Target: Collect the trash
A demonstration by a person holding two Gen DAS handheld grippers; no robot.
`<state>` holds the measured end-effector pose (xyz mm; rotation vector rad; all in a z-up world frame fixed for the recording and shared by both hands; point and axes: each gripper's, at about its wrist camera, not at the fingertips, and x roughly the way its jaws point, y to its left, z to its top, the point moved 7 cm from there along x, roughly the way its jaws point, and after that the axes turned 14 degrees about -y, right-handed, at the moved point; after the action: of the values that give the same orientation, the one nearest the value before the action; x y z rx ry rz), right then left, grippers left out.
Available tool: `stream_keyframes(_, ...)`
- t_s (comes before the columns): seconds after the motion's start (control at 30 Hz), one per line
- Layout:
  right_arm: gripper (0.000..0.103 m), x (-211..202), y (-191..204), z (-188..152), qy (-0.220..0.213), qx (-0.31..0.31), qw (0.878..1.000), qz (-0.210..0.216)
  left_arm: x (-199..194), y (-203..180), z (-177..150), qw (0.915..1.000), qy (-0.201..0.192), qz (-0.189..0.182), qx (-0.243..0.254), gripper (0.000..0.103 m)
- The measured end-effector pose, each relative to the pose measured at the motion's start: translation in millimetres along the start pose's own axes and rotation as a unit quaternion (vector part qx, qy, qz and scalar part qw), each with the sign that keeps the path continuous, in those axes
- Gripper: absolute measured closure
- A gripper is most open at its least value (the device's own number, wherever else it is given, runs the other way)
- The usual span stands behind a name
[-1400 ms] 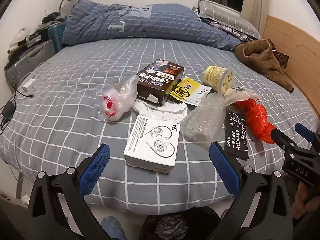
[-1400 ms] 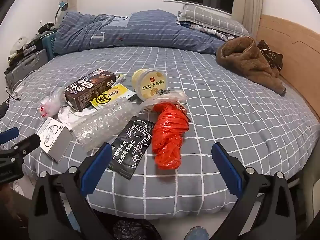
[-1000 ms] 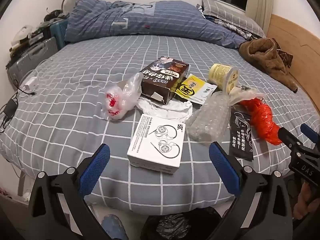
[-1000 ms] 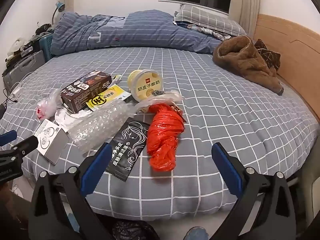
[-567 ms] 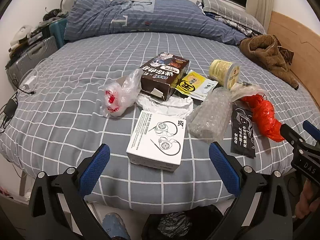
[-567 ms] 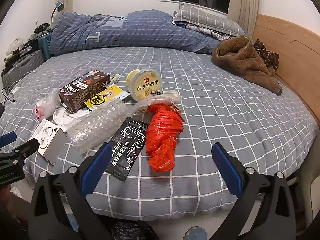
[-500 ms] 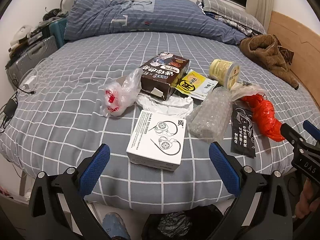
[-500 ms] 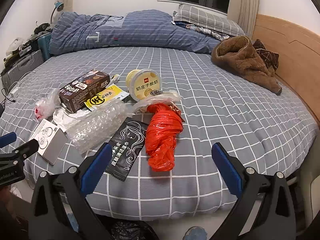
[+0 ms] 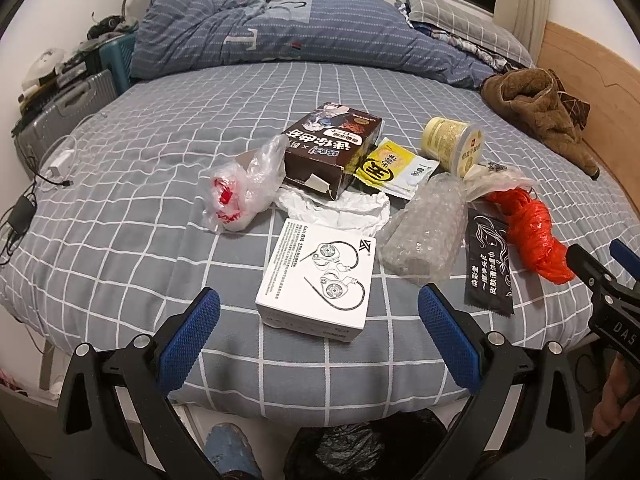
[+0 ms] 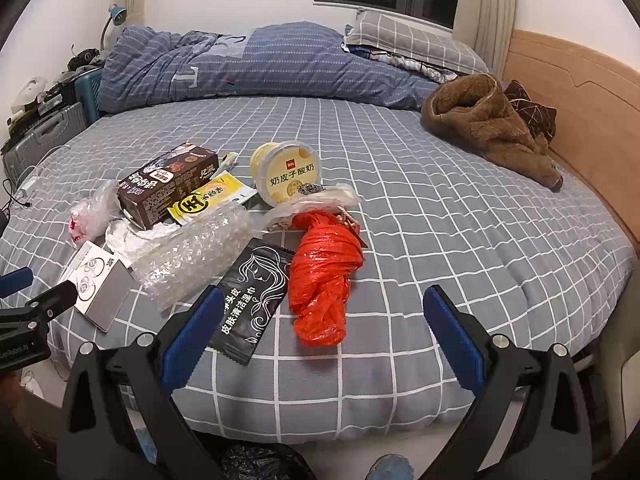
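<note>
Both the left gripper and right gripper hover wide open, empty, at the bed's near edge. Nearest: flat white cardboard earphone box and crumpled red plastic bag. The box may slide off; the thin bag may slip.

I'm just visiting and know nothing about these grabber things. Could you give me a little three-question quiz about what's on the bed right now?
1. True or false: the left gripper is holding the white earphone box.
2. What lies between the bubble wrap and the red plastic bag? A) black sachet B) yellow cup C) brown box
3. Fill in: both grippers are ___ (open/shut).

Key
1. False; it hovers open, nearer the camera than the box.
2. A, the black sachet.
3. Open; the right gripper is empty too.
</note>
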<state>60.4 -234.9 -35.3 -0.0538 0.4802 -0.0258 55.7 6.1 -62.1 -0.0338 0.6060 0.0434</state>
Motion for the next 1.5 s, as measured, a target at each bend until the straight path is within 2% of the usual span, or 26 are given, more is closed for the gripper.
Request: stream_keyframes(1.5, 0.007, 2.6, -3.4, 10.9, -0.002, 0.014, 1.0, -0.003, -2.6, 4.6, 12.7, 1.0, -0.001, 0.004, -0.003, 0.006)
